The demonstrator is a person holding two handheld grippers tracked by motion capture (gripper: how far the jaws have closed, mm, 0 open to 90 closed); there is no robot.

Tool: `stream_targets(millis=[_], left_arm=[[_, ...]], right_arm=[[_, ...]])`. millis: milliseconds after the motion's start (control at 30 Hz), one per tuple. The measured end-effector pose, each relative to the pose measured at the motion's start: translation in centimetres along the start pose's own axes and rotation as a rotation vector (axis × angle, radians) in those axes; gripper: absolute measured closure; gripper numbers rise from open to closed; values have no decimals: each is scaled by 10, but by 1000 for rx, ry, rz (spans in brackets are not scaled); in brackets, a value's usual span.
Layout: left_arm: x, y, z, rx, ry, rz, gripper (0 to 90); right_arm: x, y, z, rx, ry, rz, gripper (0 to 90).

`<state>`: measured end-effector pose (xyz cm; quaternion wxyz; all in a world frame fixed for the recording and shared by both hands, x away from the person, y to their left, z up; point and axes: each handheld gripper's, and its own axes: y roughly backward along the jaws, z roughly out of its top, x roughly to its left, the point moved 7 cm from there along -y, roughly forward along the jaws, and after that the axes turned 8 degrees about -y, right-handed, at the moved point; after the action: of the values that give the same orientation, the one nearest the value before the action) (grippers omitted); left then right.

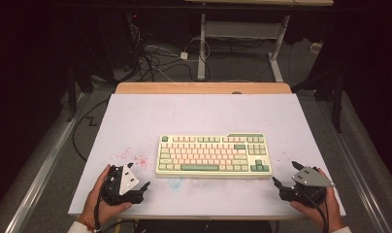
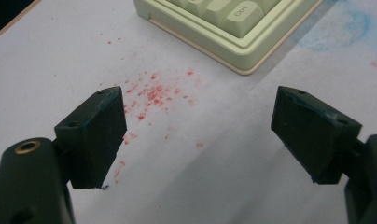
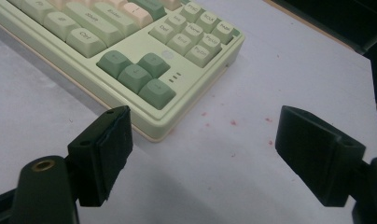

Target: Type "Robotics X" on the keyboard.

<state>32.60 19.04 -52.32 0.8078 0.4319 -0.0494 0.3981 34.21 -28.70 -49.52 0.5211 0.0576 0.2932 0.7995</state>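
Note:
A pale green keyboard [image 1: 213, 154] with pink and dark green keys lies flat in the middle of the white table top [image 1: 204, 116]. My left gripper [image 1: 138, 175] rests at the front left, open and empty, just off the keyboard's near-left corner [image 2: 233, 28]. In the left gripper view its jaws [image 2: 198, 100] stand wide apart over bare table. My right gripper [image 1: 285, 173] sits at the front right, also open and empty. The right gripper view has its jaws [image 3: 205, 121] spread in front of the keyboard's near-right corner [image 3: 149, 88], by the arrow keys.
Red specks [image 2: 154, 93] stain the table left of the keyboard, and a faint blue smudge [image 2: 350, 23] lies in front of it. A wooden strip [image 1: 204, 88] edges the far side. Beyond it stand desk legs [image 1: 202, 48] and tangled cables [image 1: 150, 53] on the floor.

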Motion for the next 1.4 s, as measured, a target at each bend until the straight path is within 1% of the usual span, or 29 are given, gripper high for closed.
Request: stream_targets(millis=[100, 133, 200, 300, 433, 600, 800, 1400], left_arm=[[0, 1, 2, -10, -4, 6, 166], [0, 2, 3, -17, 0, 8, 166], [0, 2, 2, -15, -3, 3, 166], [0, 1, 2, -21, -2, -2, 166], [-1, 0, 3, -22, -15, -6, 165], [0, -1, 3, -21, -11, -7, 166], [-2, -1, 4, -14, -24, -11, 165], [0, -3, 3, -6, -21, -7, 165]], right_arm=[[2, 0, 1, -7, -5, 14, 183], [3, 0, 1, -7, 1, 16, 183], [5, 1, 3, -7, 14, 14, 182], [6, 5, 5, -24, 14, 7, 180], [6, 8, 7, -37, 12, 2, 177], [6, 7, 7, -36, 17, 1, 177], [4, 9, 7, -43, 10, -1, 176], [5, 8, 7, -41, 23, 4, 173]])
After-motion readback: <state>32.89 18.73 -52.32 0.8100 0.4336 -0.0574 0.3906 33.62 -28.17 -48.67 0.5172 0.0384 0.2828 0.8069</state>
